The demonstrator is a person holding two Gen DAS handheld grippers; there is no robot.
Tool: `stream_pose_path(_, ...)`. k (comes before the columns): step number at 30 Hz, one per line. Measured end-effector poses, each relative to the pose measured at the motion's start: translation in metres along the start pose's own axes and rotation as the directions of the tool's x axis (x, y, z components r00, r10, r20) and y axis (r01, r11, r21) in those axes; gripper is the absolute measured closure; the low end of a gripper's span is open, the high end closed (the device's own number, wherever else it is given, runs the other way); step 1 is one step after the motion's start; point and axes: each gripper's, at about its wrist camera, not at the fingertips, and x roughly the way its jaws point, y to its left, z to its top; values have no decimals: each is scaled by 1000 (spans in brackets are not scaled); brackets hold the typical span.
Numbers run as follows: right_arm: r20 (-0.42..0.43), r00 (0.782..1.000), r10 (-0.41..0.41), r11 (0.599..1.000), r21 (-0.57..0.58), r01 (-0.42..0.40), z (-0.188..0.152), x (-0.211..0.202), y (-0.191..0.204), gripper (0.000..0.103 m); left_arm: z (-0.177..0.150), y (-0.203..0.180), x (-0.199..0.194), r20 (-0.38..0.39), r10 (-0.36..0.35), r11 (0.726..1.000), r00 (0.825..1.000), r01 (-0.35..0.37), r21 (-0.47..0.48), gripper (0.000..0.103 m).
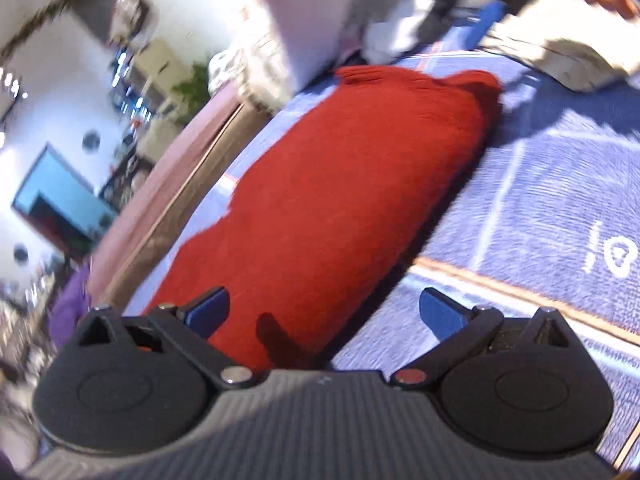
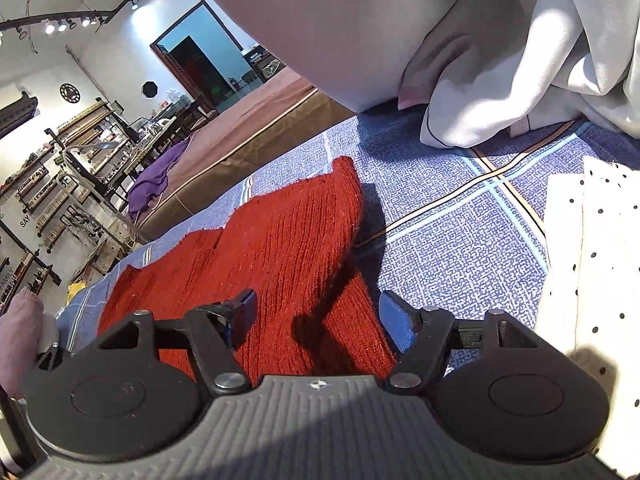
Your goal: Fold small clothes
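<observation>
Underneath everything lies a blue patterned cover (image 2: 460,248) crossed by pale and orange lines, spread over a bed whose brown edge (image 2: 256,136) runs along the far side. A red knitted garment (image 2: 280,248) lies flat on the cover near that far edge, folded into a long strip. A purple cloth (image 2: 156,184) hangs over the brown edge, and a white dotted fabric (image 2: 592,264) rests at the cover's right side. Pale grey clothing of a person (image 2: 520,60) rises beyond the garment. Behind are white walls, track lights, dark wall shelves crowded with small items, and a blue-framed doorway. The left hand-held gripper (image 1: 324,312) hovers above the garment's near end, jaws spread with nothing between them; that view is blurred. The right hand-held gripper (image 2: 316,312) is likewise spread wide over the garment, gripping nothing
</observation>
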Motion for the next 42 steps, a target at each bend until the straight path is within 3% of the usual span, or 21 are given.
stream_pose_path(4, -9, 1000, 12, 1000, 1, -12, -4, -2, -5, 0, 18, -53, 16, 48, 19, 972, 999, -30, 233, 0)
stream_pose_path(8, -26, 1000, -11, 1000, -14, 11, -5, 2, -13, 0, 38, -78, 39, 88, 24, 943, 996, -52, 328, 0)
stream_pose_path(13, -32, 999, -13, 1000, 10, 13, 0, 4, -30, 0, 79, -108, 74, 143, 88, 854, 986, -148, 498, 1)
stream_pose_path(16, -34, 999, -16, 1000, 10, 16, 5, 4, -37, 0, 106, -118, 96, 118, 87, 843, 989, -136, 520, 23)
stream_pose_path(17, -35, 999, -14, 1000, 8, 14, 6, 4, -38, 0, 112, -122, 102, 101, 72, 842, 992, -114, 527, 38)
stream_pose_path(19, -43, 999, -19, 1000, -4, 19, 11, 8, -40, 0, 119, -131, 112, 80, 77, 834, 994, -108, 541, 46)
stream_pose_path(23, -64, 998, -11, 1000, -10, 10, 21, 23, -42, 0, 118, -129, 113, 89, 54, 878, 995, -89, 470, 56)
stream_pose_path(26, -81, 995, 52, 999, 18, -50, 29, 35, -44, 0, 120, -91, 106, 88, -50, 962, 995, 25, 270, 63)
stream_pose_path(28, -74, 990, 117, 991, 79, -111, 33, 41, -48, 0, 120, -64, 97, 104, -97, 987, 990, 82, 135, 65)
stream_pose_path(31, -90, 978, 187, 965, 202, -166, 39, 55, -55, 0, 115, -46, 89, 131, -107, 993, 986, 101, 56, 66)
stream_pose_path(34, -132, 971, 200, 953, 257, -161, 43, 73, -55, 0, 106, -47, 83, 125, -122, 991, 985, 114, 64, 66)
stream_pose_path(39, -127, 946, 297, 854, 480, -204, 39, 102, -65, 0, 101, -41, 77, 131, -128, 991, 983, 123, 51, 66)
stream_pose_path(42, -166, 946, 279, 880, 438, -183, 38, 111, -56, 0, 100, -37, 78, 127, -152, 988, 980, 149, 28, 66)
